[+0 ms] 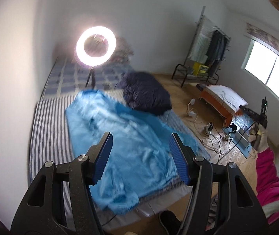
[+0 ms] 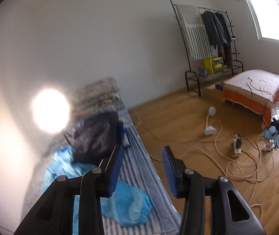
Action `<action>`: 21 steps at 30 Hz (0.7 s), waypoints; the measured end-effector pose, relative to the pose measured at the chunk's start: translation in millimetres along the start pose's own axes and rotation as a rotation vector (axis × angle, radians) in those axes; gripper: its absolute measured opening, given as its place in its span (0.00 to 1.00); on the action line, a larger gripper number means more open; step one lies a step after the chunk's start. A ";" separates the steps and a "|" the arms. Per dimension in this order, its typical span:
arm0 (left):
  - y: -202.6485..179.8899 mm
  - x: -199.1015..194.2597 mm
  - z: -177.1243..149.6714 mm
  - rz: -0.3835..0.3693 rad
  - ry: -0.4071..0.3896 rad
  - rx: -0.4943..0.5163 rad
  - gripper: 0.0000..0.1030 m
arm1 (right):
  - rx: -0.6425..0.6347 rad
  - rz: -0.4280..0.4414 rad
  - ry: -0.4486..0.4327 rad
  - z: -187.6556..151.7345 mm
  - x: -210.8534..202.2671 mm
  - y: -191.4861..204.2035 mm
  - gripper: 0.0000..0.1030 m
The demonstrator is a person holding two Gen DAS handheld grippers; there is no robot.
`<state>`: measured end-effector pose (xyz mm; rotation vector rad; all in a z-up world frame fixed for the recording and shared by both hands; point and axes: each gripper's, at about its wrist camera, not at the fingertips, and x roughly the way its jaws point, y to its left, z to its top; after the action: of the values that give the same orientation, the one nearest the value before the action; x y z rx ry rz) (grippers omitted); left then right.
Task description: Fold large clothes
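Your left gripper is held above the striped mattress, fingers spread apart and gripping nothing. Your right gripper is likewise spread and unloaded, over the mattress edge. The blue garment lies flat on the mattress, beside the dark bundle.

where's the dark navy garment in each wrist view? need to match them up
Left wrist: the navy garment lies upper centre, on the bed beyond the blue garment, right of the ring light.
Right wrist: the navy garment is left of centre, blurred, just past the left finger.
Shared landmark: the clothes rack against the far wall.
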<state>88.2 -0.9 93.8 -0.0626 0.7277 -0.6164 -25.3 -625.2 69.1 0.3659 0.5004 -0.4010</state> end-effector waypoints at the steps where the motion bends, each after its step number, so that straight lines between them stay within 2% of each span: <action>1: 6.1 -1.8 -6.0 0.007 0.011 -0.018 0.60 | 0.002 0.001 0.016 -5.3 5.2 -2.1 0.43; 5: 53.0 -11.8 -36.4 0.108 0.064 -0.163 0.60 | 0.002 -0.006 0.054 -18.4 20.1 -6.4 0.43; 8: 87.3 -31.4 -44.9 0.156 0.043 -0.281 0.60 | 0.001 -0.003 0.059 -22.3 28.5 -9.2 0.43; 12: 102.7 -40.3 -54.3 0.224 0.007 -0.258 0.60 | -0.008 0.036 0.093 -34.7 45.3 2.4 0.43; 14: 107.3 -23.1 -62.8 0.246 0.024 -0.245 0.60 | -0.034 0.053 0.123 -47.4 56.4 14.7 0.43; 21: 92.8 56.8 -87.5 0.157 0.097 -0.182 0.60 | -0.109 0.018 0.268 -95.3 115.6 27.1 0.43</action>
<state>112.0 57.8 -30.6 -0.1431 0.8733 -0.4041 43.1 -593.1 -63.0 0.3195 0.7768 -0.3069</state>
